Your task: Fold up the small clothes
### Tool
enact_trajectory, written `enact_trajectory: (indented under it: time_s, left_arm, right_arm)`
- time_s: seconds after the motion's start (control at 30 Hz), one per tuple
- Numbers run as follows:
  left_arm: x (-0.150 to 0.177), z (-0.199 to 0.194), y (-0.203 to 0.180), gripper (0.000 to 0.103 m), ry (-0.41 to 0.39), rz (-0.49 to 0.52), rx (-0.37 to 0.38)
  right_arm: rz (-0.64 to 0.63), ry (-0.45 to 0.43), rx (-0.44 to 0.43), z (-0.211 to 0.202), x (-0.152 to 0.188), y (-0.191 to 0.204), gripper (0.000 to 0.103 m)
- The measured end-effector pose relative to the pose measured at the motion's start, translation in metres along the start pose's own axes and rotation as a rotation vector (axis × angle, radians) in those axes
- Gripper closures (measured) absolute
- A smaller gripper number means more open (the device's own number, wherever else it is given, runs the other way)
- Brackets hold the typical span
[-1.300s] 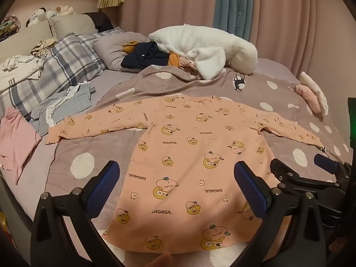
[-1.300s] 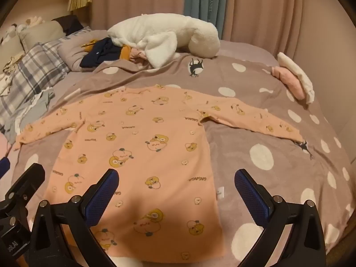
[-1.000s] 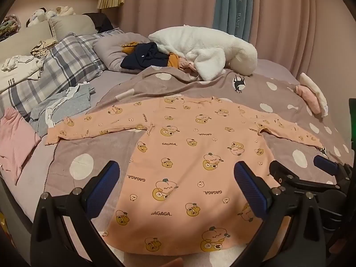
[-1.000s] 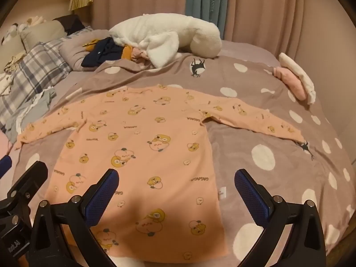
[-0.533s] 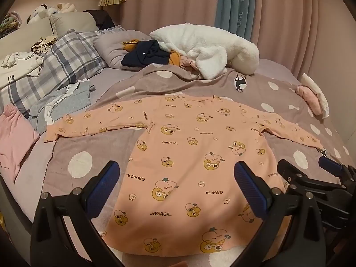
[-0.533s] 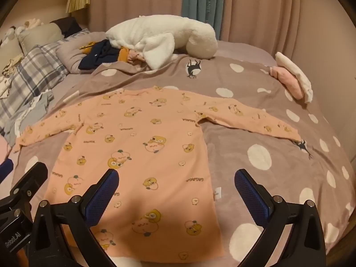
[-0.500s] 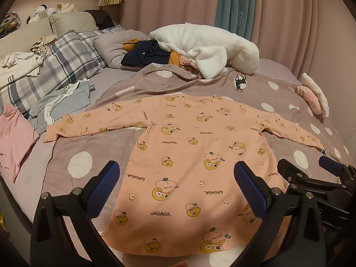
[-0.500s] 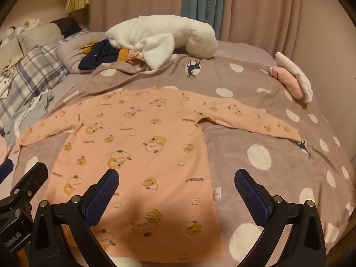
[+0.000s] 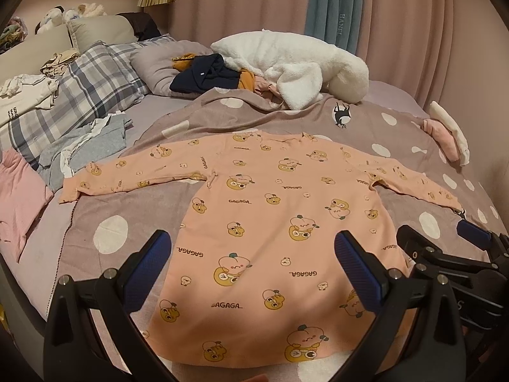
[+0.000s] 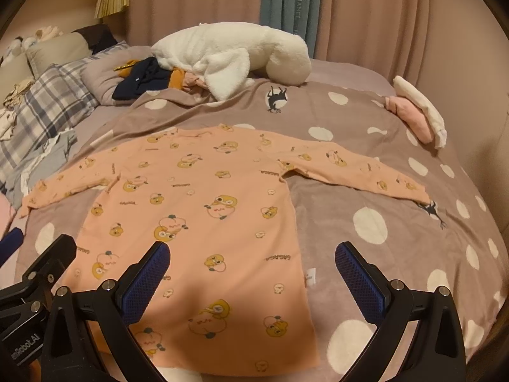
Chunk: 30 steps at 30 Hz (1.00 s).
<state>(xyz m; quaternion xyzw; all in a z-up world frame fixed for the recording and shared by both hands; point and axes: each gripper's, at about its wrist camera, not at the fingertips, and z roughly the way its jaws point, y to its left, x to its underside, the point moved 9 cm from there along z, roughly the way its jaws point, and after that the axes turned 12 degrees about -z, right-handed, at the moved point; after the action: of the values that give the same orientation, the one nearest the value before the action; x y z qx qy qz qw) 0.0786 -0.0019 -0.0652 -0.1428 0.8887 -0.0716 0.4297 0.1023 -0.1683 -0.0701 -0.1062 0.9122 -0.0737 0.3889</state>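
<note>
Peach top [image 9: 273, 222] with a cartoon print and long sleeves lies flat and spread out on the spotted blanket [image 9: 133, 210] of the bed, both sleeves stretched sideways, hem nearest the cameras. Against the pictures from about a second ago it lies just as it did, unfolded and uncreased; only the viewpoints have shifted a little, and the right gripper, seen at the edge of the left wrist view, sits slightly further right and lower than it did.

Left gripper [image 9: 254, 270] hovers over the lower half of the top with its jaws spread wide, blue pads [image 9: 149, 270] well apart, nothing between them and nothing touched. Right gripper [image 10: 251, 283] hangs above the hem and right side seam [image 10: 296, 238] of the garment, its jaws equally wide apart and empty; one pad is over the fabric, the other over bare blanket. Each tool shows at the edge of the other's view, side by side.

Beyond the neckline a white fluffy plush [image 9: 296, 67] rests against a heap of dark navy and orange clothes [image 9: 206, 73]. Plaid pillows [image 9: 92, 86] and grey garments [image 9: 92, 143] lie to the left, a pink cloth [image 9: 19, 197] at the left edge, and a folded pink and white bundle [image 10: 416, 114] at the bed's right edge. Pink curtains [image 9: 241, 3] with a teal panel [image 9: 334, 6] hang behind.
</note>
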Motion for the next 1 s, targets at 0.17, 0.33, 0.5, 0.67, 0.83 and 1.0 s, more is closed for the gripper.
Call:
enact_trajectory:
  time_s: [0.17,0.33,0.5,0.67,0.83,1.0]
  left_arm:
    - [0.0003,0.0005,-0.0005,0.0,0.002,0.0,-0.003]
    - [0.0017,0.0009,-0.0009,0.0,0.002,0.003,-0.007]
    - [0.0016,0.0008,-0.0011,0.0,0.002,0.006,-0.008]
    - [0.002,0.001,-0.0014,0.0,0.0,0.01,-0.01]
    - [0.0022,0.0011,-0.0013,0.0,-0.001,0.023,-0.022]
    - [0.0024,0.0024,-0.004,0.0,-0.005,0.037,-0.036]
  right_arm:
    - [0.0,0.002,0.009,-0.0004,-0.0004,-0.0006,0.0]
    - [-0.002,0.003,0.021,0.0002,-0.0007,-0.0022,0.0]
    - [-0.002,0.003,0.022,0.0001,-0.0007,-0.0021,0.0]
    - [0.0,0.003,0.029,0.0008,-0.0006,-0.0039,0.0]
    - [-0.002,0.003,0.029,0.0007,-0.0005,-0.0038,0.0]
    - [0.004,0.005,0.028,0.0019,0.0003,-0.0074,0.0]
